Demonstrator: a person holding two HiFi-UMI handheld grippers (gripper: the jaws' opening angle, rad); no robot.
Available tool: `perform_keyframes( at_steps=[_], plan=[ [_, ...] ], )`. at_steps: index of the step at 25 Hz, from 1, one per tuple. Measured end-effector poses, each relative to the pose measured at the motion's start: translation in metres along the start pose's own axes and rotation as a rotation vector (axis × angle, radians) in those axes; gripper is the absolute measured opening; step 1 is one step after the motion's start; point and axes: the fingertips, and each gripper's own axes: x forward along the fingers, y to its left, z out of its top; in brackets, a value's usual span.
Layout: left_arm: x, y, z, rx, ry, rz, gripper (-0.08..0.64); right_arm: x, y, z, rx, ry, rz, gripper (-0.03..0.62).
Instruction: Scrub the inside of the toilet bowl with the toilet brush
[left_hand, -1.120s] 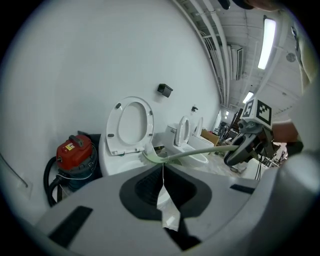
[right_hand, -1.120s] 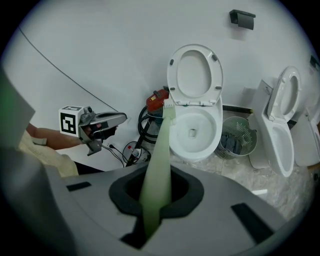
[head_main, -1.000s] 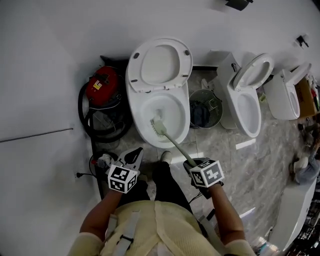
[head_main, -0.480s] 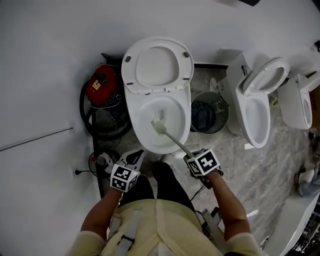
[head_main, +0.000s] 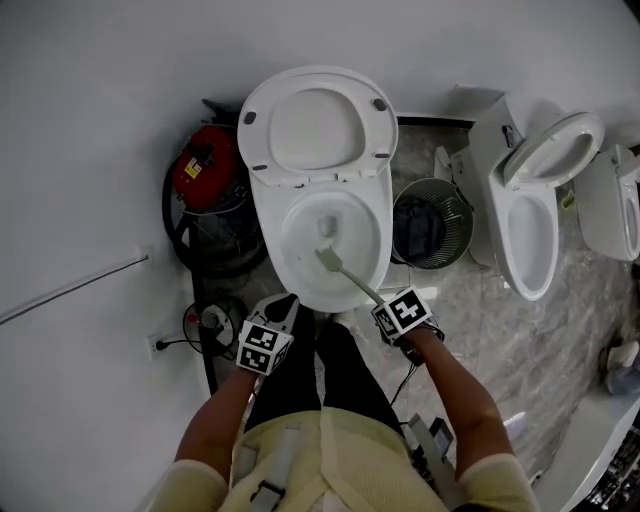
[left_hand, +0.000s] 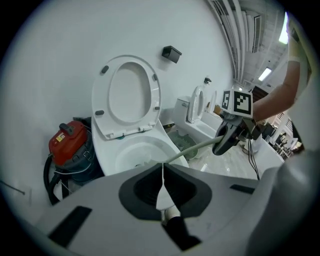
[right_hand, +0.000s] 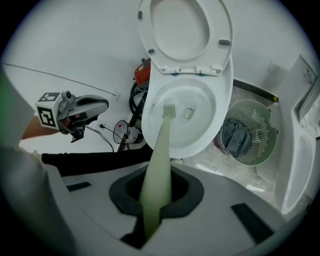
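Pressure counts here: the right gripper (right_hand: 155, 197), clamped on the toilet brush (right_hand: 162, 137) whose head is down inside the toilet bowl (right_hand: 220, 125), should push the bristles firmly against the porcelain and sweep round the wall, while the left gripper (head_main: 283, 303) hangs closed and empty beside the rim

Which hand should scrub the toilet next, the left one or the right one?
The right. The right gripper is shut on the toilet brush, and the brush's head is inside the toilet bowl. The left gripper is shut on nothing and hangs near the bowl's front.
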Motion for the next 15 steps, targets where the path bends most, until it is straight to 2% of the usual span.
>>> perform_keyframes(
  at_steps=[4,10,15],
  plan=[
    [0.023,0.009,-0.019,0.006,0.053,-0.019,0.012,0.035,-0.006,0.009,0.066,0.018,-0.009,0.029],
    [0.053,0.016,-0.041,0.089,0.156,-0.107,0.012,0.076,-0.012,0.013,0.17,0.047,-0.029,0.029],
    [0.064,0.031,-0.04,0.073,0.146,-0.124,0.012,0.097,-0.014,0.018,0.235,0.061,-0.052,0.03]
  ],
)
